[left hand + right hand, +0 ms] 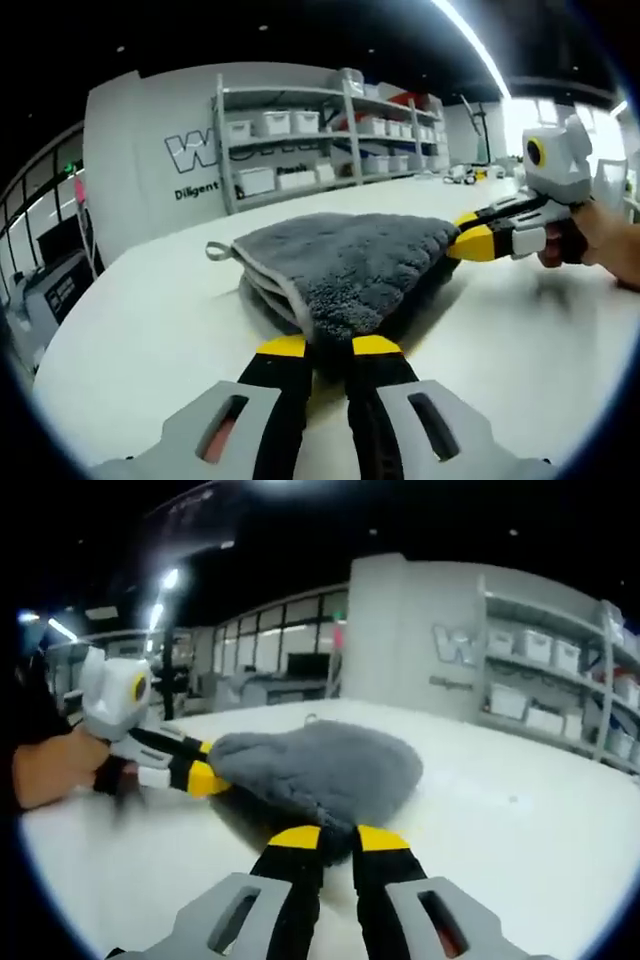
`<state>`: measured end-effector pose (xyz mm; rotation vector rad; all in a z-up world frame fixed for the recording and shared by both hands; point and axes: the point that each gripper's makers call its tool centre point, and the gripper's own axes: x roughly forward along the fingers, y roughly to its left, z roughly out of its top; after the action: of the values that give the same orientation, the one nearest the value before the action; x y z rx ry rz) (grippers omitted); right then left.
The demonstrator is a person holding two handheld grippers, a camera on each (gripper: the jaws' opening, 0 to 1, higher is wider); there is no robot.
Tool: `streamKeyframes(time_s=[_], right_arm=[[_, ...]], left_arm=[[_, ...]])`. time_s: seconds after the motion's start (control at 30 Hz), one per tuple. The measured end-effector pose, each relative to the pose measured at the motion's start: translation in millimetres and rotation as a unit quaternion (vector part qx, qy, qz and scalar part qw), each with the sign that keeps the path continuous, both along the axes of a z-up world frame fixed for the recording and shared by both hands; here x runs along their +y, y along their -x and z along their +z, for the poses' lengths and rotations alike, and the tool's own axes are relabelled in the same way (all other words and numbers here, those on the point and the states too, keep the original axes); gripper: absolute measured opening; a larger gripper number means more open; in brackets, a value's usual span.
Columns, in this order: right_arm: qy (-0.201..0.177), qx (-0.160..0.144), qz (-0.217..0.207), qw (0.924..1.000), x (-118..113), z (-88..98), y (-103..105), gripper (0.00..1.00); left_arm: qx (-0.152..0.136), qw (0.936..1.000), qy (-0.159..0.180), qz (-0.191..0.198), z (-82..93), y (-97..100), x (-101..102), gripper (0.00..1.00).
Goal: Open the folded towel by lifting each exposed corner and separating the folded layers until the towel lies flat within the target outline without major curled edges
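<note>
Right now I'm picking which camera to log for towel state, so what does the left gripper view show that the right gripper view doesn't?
Left gripper view alone: the towel's stacked folded layers along its near-left edge and the hanging loop at a corner.

Right gripper view alone: the towel as one rounded grey mound, with glass-walled rooms behind.

Both: the grey towel on the white table, each gripper's yellow-tipped jaws closed on a towel edge, left gripper and right gripper, the opposite gripper in a hand, and shelving with white bins.

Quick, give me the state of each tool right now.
Left tool: shut on the grey towel's near corner.
Right tool: shut on the towel's edge at another corner.
</note>
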<state>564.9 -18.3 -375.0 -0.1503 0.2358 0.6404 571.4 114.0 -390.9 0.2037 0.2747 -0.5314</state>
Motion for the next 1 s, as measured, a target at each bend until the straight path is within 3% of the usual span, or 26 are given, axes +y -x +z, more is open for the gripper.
streamKeyframes(time_s=[0.47, 1.0], right_arm=[[0.008, 0.006, 0.006, 0.9999, -0.5, -2.6, 3.1, 0.04], [0.007, 0.014, 0.013, 0.9998, -1.1, -3.3, 7.4, 0.04]], left_arm=[[0.019, 0.9995, 0.023, -0.005, -0.6, 2.5, -1.0, 0.07], [0.031, 0.9991, 0.027, -0.012, 0.1, 7.4, -1.4, 0.06]])
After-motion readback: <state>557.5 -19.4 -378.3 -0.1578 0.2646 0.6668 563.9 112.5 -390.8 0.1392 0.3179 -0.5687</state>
